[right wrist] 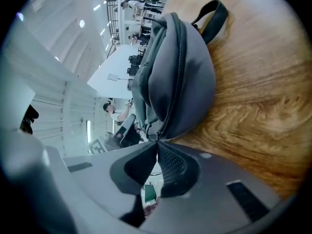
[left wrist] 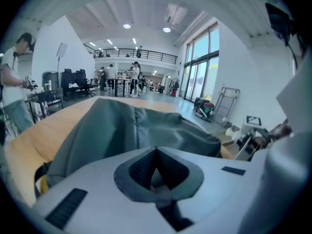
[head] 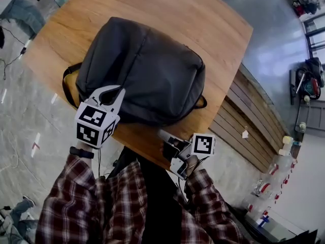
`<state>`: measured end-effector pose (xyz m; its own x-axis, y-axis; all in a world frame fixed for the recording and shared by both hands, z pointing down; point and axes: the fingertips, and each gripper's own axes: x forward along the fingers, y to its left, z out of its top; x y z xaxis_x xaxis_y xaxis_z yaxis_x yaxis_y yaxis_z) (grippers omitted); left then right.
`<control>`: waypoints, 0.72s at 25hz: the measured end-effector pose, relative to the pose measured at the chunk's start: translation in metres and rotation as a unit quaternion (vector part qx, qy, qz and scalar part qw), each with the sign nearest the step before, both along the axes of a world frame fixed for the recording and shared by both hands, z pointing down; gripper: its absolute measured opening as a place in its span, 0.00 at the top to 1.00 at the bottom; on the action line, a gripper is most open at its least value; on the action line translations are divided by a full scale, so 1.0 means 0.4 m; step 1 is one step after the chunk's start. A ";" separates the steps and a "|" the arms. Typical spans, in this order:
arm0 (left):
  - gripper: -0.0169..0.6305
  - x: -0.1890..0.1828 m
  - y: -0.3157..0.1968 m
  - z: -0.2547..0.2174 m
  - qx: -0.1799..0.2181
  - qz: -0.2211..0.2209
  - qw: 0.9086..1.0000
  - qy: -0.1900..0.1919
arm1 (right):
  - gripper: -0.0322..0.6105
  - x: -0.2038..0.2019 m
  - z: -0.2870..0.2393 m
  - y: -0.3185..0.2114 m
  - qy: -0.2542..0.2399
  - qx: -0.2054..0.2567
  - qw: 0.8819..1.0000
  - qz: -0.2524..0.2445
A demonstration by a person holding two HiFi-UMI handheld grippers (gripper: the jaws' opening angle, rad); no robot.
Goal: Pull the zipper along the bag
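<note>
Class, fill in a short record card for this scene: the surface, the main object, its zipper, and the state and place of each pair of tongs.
surface: wooden table
main object: grey backpack, lying on the table
zipper: runs along the backpack's edge; looks closed where visible
left tongs: jaws together, at the backpack's near left edge
right tongs: jaws together, nothing seen between them, tips pointing at the zipper's near end

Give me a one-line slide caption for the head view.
Grey backpack lying on a wooden table, left gripper at its near edge, right gripper short of it.
</note>
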<state>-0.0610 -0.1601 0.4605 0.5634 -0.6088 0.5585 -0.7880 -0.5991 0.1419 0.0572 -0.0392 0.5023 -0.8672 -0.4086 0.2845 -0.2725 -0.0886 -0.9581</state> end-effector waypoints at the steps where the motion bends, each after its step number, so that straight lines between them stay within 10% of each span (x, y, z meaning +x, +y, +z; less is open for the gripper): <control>1: 0.96 0.043 0.016 -0.011 -0.009 0.005 1.000 0.022 | 0.93 -0.006 0.000 0.005 -0.005 -0.002 1.000 0.005; 7: 0.96 0.189 0.100 0.076 -0.084 -0.019 0.993 0.084 | 0.93 -0.066 0.010 0.043 -0.013 -0.016 1.000 0.010; 18: 0.96 0.213 0.142 0.125 -0.025 0.035 0.999 0.028 | 0.93 -0.024 0.025 0.058 -0.059 -0.069 0.994 0.061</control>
